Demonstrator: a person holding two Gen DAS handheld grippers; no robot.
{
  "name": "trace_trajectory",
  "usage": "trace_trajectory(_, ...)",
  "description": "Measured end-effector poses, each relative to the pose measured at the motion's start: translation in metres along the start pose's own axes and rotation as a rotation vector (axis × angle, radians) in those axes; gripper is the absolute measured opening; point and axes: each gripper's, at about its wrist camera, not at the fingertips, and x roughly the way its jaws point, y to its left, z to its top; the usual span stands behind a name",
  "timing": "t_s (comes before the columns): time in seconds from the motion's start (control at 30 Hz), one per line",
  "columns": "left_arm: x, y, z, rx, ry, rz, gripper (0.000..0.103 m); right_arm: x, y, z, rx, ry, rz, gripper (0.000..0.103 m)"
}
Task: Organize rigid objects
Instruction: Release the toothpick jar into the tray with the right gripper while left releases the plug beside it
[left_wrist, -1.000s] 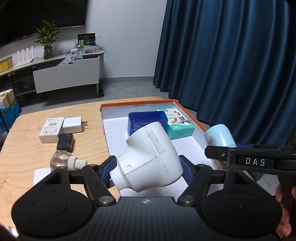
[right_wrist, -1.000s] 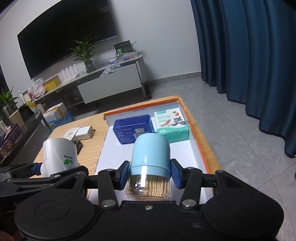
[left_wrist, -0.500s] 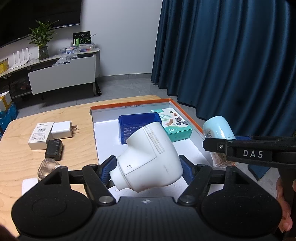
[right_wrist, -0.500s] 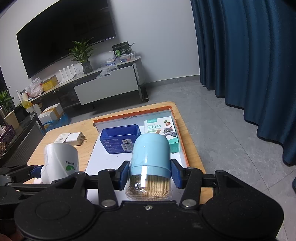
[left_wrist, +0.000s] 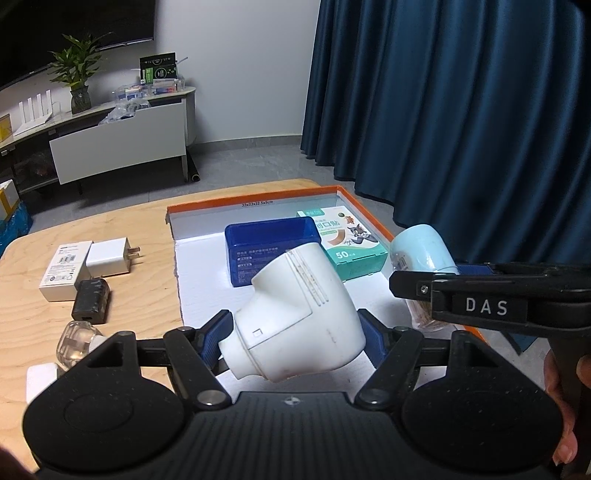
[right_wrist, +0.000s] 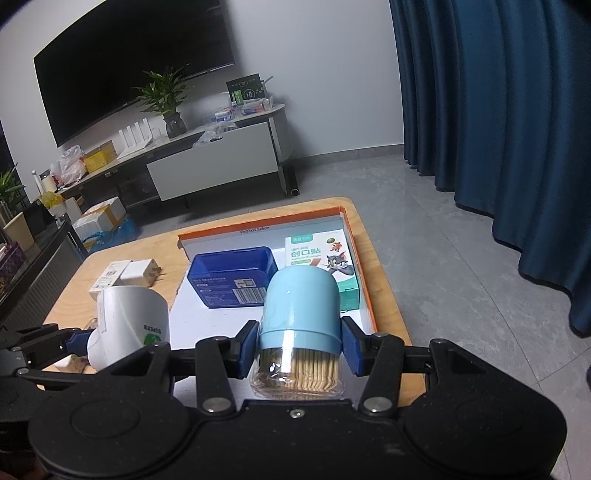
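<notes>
Left gripper: your left gripper (left_wrist: 295, 338) has its blue pads squeezed onto a white plastic plug-in gadget (left_wrist: 295, 317) with a round neck. It is tilted, neck toward you, and hangs over the near part of the tray.
Right gripper: your right gripper (right_wrist: 299, 349) has its blue pads squeezed onto a round toothpick jar (right_wrist: 301, 321) with a light blue cap and a clear bottom full of wooden picks. The cap points away from you, over the near end of the tray.
Both together: the jar sits to the right of the white gadget, near it but not touching.
Tray: a flat box tray with an orange rim (left_wrist: 258, 197) and a white floor lies on the pale wooden table (left_wrist: 33, 325).
Inside the tray: a dark blue plastic box (left_wrist: 271, 240) rests at the far side. A teal and white plaster box with a cartoon cat (left_wrist: 345, 242) lies just beside it on the right.
Left of the tray: a white flat card box (left_wrist: 64, 269), a white square charger with metal prongs (left_wrist: 110, 256) and a small black block (left_wrist: 90, 299) lie close together on the wood.
Near edge: a small clear glass bottle (left_wrist: 74, 341) lies on its side by your left gripper.
Your hand: fingers of your right hand (left_wrist: 561, 402) show at the right edge, around the handle.
</notes>
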Motion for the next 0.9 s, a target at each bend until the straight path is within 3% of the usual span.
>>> trace_trajectory(0.27, 0.01, -0.002, 0.002, 0.002, 0.015, -0.005, 0.073, 0.008, -0.001, 0.003, -0.001, 0.008, -0.005, 0.058)
trace_trajectory(0.5, 0.016, -0.004, 0.002, 0.0, 0.03, -0.01, 0.073, 0.003, -0.004, 0.005, 0.018, -0.043, -0.013, 0.058)
trace_trajectory(0.6, 0.02, -0.005, 0.003, -0.001, 0.052, -0.046, 0.073, -0.003, -0.007, 0.006, 0.034, -0.073, -0.011, 0.058)
trace_trajectory(0.67, 0.021, -0.006, 0.003, -0.004, 0.063, -0.087, 0.077, -0.006, -0.01, 0.007, 0.048, -0.094, -0.003, 0.058)
trace_trajectory(0.7, 0.02, -0.007, 0.003, -0.007, 0.059, -0.091, 0.088, -0.007, -0.011, 0.007, 0.052, -0.101, 0.001, 0.058)
trace_trajectory(0.73, 0.017, -0.008, 0.003, -0.008, 0.048, -0.091, 0.092, -0.009, -0.011, 0.007, 0.055, -0.109, 0.003, 0.058)
trace_trajectory(0.9, 0.007, -0.006, 0.003, -0.012, 0.04, -0.078, 0.092, -0.017, -0.008, 0.007, 0.054, -0.126, 0.015, 0.058)
